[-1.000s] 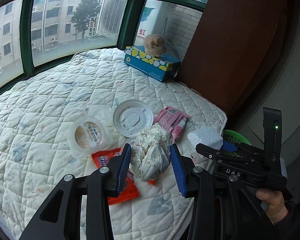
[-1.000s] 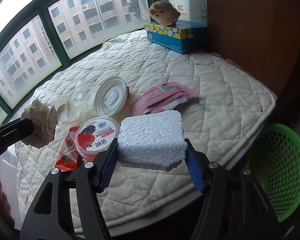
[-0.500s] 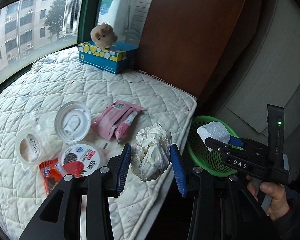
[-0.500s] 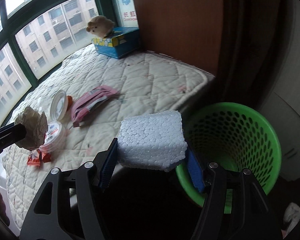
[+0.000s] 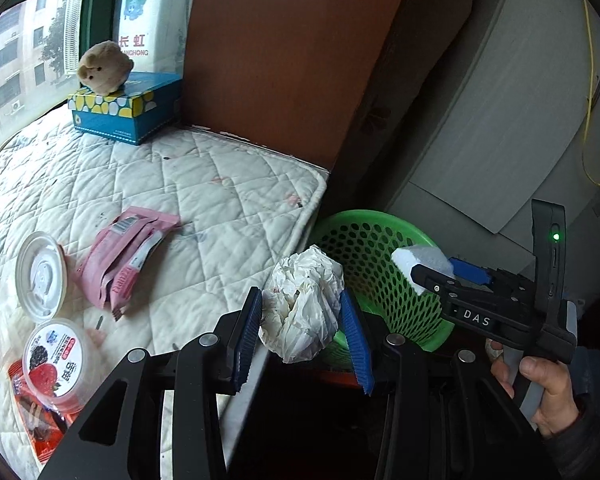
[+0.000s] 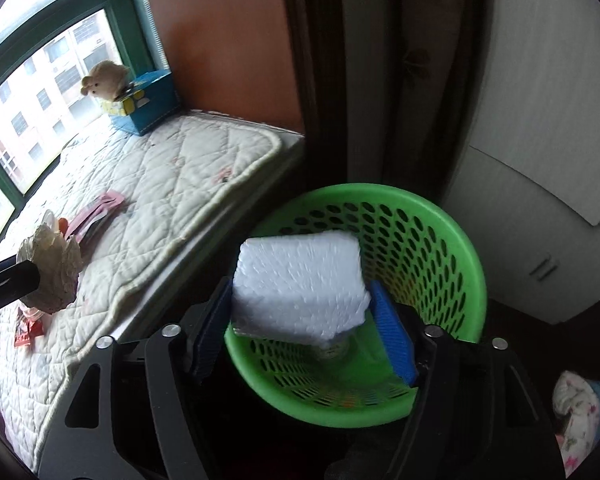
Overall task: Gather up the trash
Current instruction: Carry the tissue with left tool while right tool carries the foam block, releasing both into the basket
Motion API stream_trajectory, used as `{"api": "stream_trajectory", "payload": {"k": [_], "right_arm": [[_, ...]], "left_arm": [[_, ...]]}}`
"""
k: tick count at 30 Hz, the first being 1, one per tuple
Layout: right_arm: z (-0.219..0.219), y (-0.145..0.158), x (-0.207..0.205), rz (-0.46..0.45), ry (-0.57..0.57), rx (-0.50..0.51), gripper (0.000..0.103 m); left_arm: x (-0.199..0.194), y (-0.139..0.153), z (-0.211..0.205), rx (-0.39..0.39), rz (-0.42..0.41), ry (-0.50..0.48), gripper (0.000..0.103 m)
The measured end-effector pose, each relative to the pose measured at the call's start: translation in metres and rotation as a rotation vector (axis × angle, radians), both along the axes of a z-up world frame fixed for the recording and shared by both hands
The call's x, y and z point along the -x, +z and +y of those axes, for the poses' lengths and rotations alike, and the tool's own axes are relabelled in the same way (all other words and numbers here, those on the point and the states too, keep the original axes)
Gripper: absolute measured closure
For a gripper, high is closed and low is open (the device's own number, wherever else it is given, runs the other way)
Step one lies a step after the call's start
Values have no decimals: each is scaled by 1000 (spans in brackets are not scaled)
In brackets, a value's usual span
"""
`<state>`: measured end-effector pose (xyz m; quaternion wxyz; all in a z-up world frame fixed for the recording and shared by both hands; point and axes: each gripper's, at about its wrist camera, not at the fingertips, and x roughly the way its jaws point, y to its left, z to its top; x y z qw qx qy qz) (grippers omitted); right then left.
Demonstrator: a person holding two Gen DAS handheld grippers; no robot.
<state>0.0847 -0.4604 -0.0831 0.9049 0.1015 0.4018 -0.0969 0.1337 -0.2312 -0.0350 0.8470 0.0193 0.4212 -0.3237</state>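
Both grippers loaded at the green basket [image 6: 440,216]

Right gripper [image 6: 302,316] clamps foam block [image 6: 300,280] over it; left gripper [image 5: 302,334] grips crumpled paper [image 5: 302,304] nearby.

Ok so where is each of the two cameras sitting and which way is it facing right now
Left wrist: sits on the left gripper, facing the mattress edge and green basket; shows its blue fingers on the crumpled paper ball, plus the right gripper and the right hand.
Right wrist: sits on the right gripper, looking down into the basket; shows its fingers on the foam block and the left gripper's tip.
Shared: basket, mattress, paper ball, foam block, tissue box with plush toy.
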Motion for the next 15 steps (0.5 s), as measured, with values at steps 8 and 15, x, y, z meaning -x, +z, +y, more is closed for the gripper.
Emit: {"api": "stream_trajectory", "payload": {"k": [8,15], "right_arm": [[-26,3,21,-23,-48,-11,29],[-40,13,42,-61,-78,-18,27]], "left_arm": [[-6,-11,-49,-17,33,-58,63],[-5,-26,-93,-43,65,-112,60]]}}
